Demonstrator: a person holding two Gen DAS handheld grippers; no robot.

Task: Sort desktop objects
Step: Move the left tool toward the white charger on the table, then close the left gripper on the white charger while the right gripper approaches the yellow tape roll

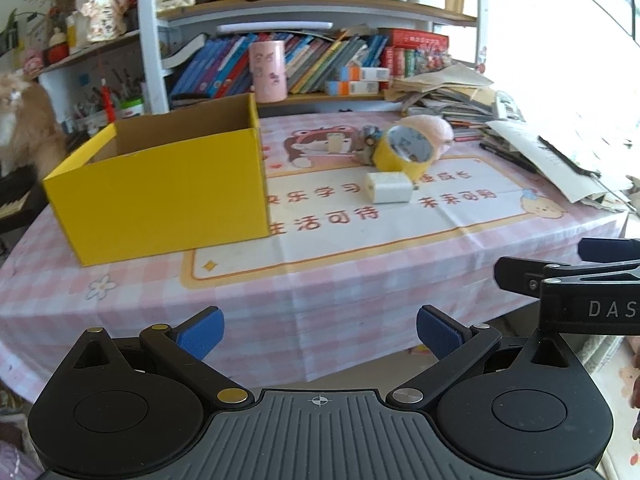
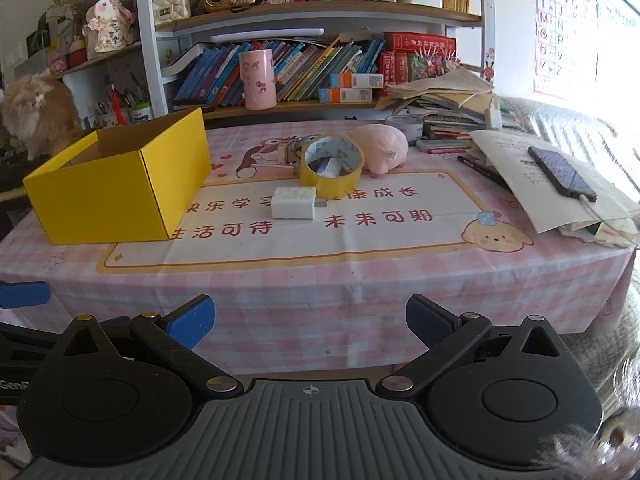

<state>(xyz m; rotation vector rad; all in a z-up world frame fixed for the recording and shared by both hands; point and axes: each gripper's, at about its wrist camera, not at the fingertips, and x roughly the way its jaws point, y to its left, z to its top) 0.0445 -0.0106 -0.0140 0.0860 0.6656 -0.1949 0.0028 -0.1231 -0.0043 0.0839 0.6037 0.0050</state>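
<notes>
Mid-table sit one yellow tape roll (image 2: 331, 171), one white charger (image 2: 293, 202), one pink plush (image 2: 380, 146); one yellow box (image 2: 120, 192) near the left edge; both grippers' (image 1: 320, 330) (image 2: 310, 320) jaws spread, empty.

A white bookshelf (image 2: 312, 12) crammed with books rises behind the desk's pink checked tablecloth (image 2: 320, 280); right of the shelf hangs an alphabet poster (image 2: 560, 28); beyond it, bright window light.

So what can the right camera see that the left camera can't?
Only the right wrist view shows the alphabet poster on the wall and the dark phone lying on papers. Only the left wrist view shows the right gripper's black body with lettering. Both show the yellow box, yellow tape roll, white charger, pink plush and the cat.
</notes>
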